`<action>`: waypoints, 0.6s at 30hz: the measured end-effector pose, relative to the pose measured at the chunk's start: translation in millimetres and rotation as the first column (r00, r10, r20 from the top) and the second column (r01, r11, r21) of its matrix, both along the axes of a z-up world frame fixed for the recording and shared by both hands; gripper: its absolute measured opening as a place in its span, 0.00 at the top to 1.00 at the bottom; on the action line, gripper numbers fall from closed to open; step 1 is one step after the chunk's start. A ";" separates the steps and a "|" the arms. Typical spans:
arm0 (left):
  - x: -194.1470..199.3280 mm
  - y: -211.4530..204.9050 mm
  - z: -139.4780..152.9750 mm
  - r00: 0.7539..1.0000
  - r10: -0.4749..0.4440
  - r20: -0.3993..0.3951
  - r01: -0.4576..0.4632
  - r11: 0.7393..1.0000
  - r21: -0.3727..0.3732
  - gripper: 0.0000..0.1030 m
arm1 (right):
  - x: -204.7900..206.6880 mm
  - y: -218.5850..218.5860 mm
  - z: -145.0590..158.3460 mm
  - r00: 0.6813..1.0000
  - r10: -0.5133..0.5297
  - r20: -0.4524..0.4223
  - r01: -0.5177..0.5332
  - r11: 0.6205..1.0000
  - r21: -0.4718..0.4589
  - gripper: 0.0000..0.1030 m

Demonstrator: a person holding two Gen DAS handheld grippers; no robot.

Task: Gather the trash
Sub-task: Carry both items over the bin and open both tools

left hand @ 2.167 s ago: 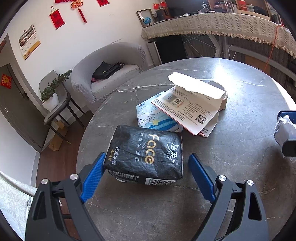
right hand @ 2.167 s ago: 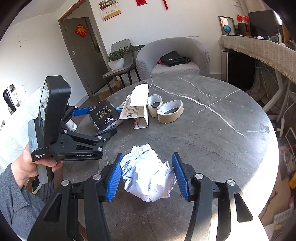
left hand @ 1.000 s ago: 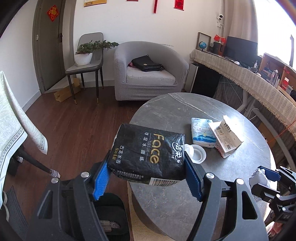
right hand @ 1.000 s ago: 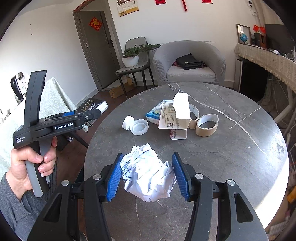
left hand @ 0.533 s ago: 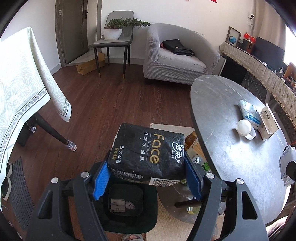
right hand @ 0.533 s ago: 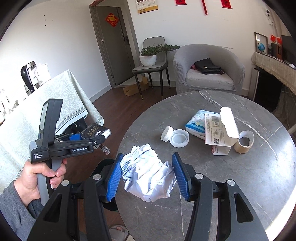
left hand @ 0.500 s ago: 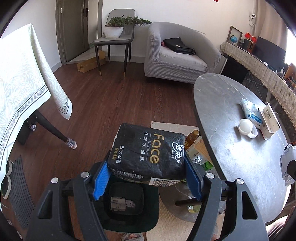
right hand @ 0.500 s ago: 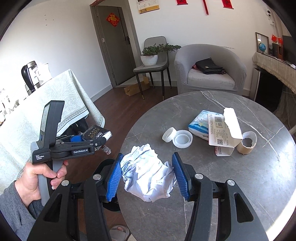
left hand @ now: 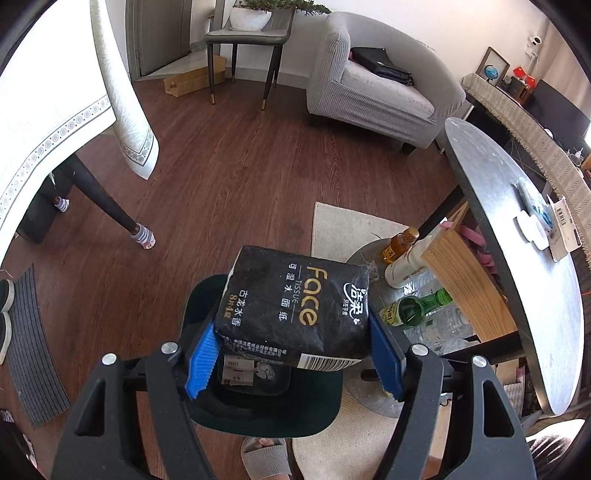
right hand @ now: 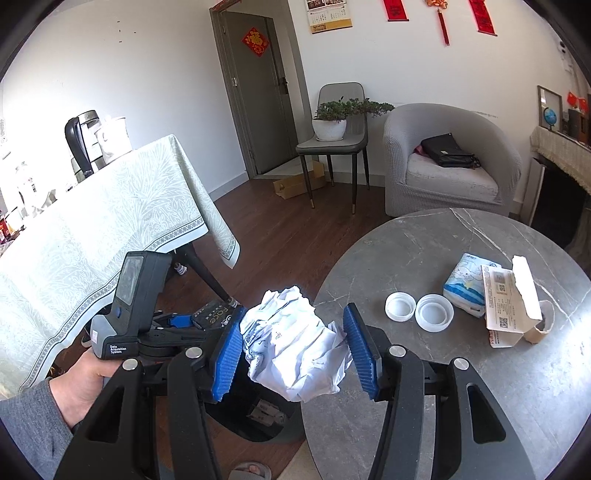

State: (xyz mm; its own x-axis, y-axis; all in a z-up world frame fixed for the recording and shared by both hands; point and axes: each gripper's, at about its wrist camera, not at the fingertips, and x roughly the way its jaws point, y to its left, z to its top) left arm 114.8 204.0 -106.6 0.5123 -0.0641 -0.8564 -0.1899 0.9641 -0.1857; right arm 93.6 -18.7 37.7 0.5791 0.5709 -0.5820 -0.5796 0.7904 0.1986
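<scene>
left gripper (left hand: 295, 360): black arms, ribbed blue pads, silver screws
right gripper (right hand: 293, 349): same black arms, blue pads, silver screws
handle, beside right gripper: grey-black, white lettering, small screen
sleeve (right hand: 26, 432): grey knit
foot (left hand: 264, 458): grey slipper

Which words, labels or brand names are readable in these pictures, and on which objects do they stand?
"Face" and "TISSUE": black tissue pack in the left claw.
"Data Acquisition System": left claw's handle.
Chinese characters on the pack, wall calendar, torn carton print: too small to read.
</scene>
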 end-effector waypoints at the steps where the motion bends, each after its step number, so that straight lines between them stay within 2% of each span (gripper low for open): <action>1: 0.7 3.5 -7.1 1.000 0.005 -0.021 -0.005 1.000 -0.003 0.28 | 1.1 3.4 0.5 1.000 0.003 -0.004 -0.003 1.000 0.008 0.47; 6: 0.8 19.4 -42.2 0.989 0.033 -0.144 -0.034 0.999 -0.005 0.28 | 5.5 22.9 -4.9 0.999 0.030 -0.027 -0.029 0.999 0.017 0.47; 11: 1.4 32.0 -69.5 0.971 0.049 -0.234 -0.049 0.999 0.005 0.28 | 5.0 44.8 -13.6 0.997 0.068 -0.042 -0.068 0.998 0.005 0.47; 16: 3.2 37.7 -92.2 0.949 0.050 -0.312 -0.043 0.999 0.029 0.28 | 5.5 62.8 -19.3 0.993 0.103 -0.058 -0.103 0.995 0.008 0.47; 18: 3.5 40.5 -97.2 0.945 0.050 -0.323 -0.048 0.999 0.014 0.28 | 6.1 70.2 -24.2 0.992 0.112 -0.066 -0.112 0.994 0.006 0.47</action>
State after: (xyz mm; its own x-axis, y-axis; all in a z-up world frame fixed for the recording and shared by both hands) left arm 118.2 244.5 -203.8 0.2106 -0.0408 -0.9767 -0.2855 0.9530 -0.1014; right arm 99.7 51.5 13.5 0.4718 0.6313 -0.6155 -0.6498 0.7208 0.2413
